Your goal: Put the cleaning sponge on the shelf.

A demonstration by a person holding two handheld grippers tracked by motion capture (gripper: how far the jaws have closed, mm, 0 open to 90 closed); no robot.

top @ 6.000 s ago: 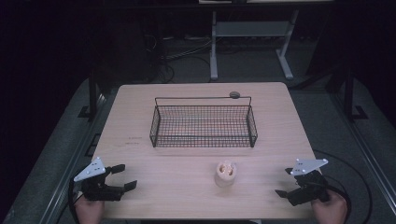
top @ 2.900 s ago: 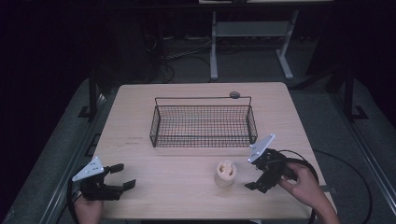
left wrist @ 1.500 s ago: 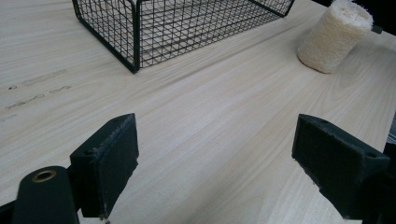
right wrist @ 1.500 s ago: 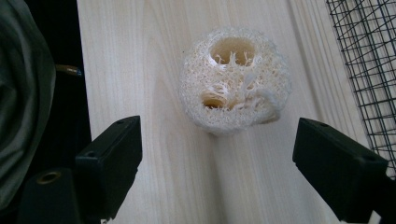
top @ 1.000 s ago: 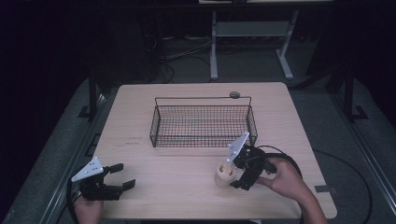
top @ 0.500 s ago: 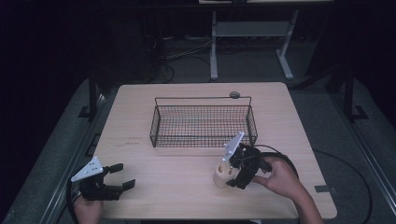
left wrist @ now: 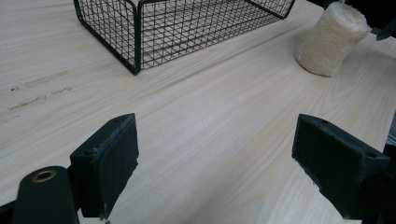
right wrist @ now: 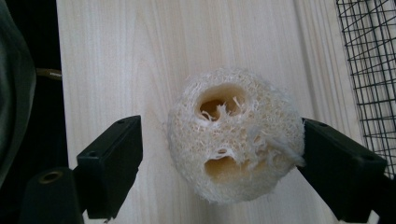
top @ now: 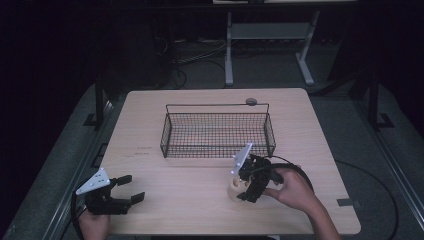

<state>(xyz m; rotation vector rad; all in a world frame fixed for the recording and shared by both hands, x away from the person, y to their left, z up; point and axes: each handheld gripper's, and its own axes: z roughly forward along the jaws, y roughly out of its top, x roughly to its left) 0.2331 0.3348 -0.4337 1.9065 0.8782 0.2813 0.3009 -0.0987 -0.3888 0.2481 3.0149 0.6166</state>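
Loofah [right wrist: 235,134] stands upright on the table [top: 150,120], just in front of the wire basket [top: 218,131], which holds nothing yet. Judging by this, the work is at its first stage: the piece is bracketed but not gripped, and lifting and placing it into the basket remain. The right gripper [right wrist: 219,154] points down over it, jaws spread, one pad at its side, the other apart from it. The left gripper [top: 131,188] rests near the table's near left corner, jaws spread wide on nothing.
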